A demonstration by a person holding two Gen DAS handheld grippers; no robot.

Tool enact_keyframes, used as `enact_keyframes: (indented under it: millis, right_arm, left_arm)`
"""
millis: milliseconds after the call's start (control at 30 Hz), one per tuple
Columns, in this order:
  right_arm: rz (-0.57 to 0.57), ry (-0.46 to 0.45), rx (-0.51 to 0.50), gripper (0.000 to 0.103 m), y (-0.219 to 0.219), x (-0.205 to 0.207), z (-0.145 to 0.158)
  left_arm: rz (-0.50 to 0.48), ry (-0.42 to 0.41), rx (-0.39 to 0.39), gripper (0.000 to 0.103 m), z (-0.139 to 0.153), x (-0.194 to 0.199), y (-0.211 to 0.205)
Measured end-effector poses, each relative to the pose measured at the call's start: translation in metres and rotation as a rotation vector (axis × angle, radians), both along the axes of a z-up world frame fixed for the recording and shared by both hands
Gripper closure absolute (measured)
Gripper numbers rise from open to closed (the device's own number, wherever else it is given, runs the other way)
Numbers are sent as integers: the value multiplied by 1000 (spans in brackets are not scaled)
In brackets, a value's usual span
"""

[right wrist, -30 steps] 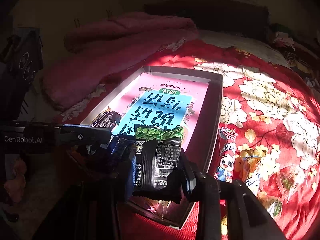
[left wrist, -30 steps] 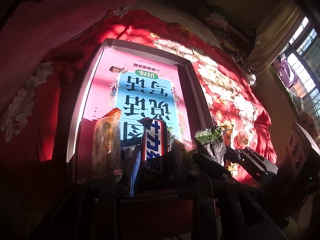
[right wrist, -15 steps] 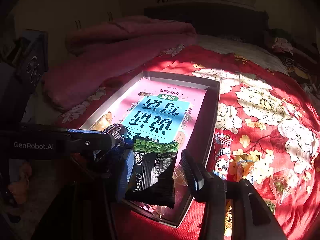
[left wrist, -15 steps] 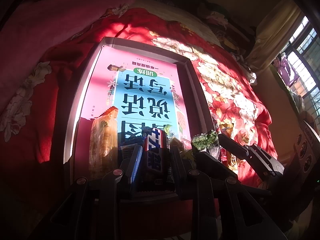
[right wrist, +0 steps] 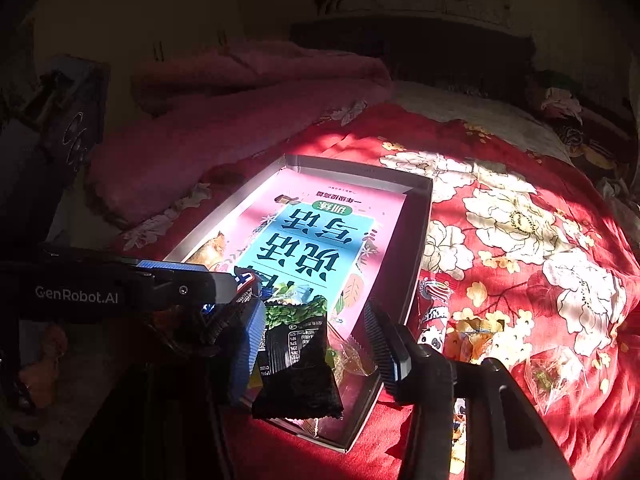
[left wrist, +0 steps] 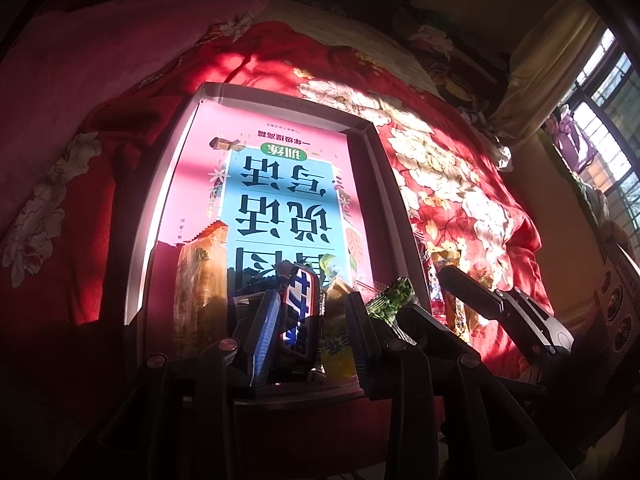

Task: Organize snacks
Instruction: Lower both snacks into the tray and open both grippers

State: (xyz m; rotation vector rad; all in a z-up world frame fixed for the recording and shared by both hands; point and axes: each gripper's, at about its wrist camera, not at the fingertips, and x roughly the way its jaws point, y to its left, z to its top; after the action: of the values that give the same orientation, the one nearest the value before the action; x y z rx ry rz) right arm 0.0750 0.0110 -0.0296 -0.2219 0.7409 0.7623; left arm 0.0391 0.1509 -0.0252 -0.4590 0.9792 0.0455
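A shallow grey box (left wrist: 362,128) (right wrist: 420,216) with a pink and blue printed bottom lies on the red floral bedspread. My left gripper (left wrist: 312,326) is open around a blue and white chocolate bar (left wrist: 298,316) that rests at the box's near end. My right gripper (right wrist: 316,344) is open, with a black and green snack packet (right wrist: 298,360) (left wrist: 390,300) lying loose between its fingers in the box's near corner. A long yellow snack pack (left wrist: 198,288) lies in the box left of the bar.
Several loose snack packets (right wrist: 436,320) lie on the bedspread right of the box, with a clear one (right wrist: 556,376) farther right. A pink quilt (right wrist: 224,128) is bunched behind and left of the box. A window (left wrist: 604,128) is at the right.
Both grippers opened and let go: the chocolate bar and the black and green packet dropped from their grasp to rest in the box's near end. Both grippers drew back slightly.
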Motion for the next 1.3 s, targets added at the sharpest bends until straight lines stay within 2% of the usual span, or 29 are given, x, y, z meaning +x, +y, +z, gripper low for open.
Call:
enact_keyframes:
  millis: [433,967,1067,1300]
  right_arm:
    - [-27,-9,15,46,-8,2,3]
    - [-66,-23,50,41,-22,3,12]
    - [-78,-27,60,40,-27,3,14]
    - [-109,-34,79,39,-40,6,19]
  left_arm:
    - [26,-26,8,48,8,-2,4]
    - [63,-35,53,44,19,-4,5]
    - [72,-38,69,35,21,-4,5]
    - [77,-50,80,33,27,-6,3]
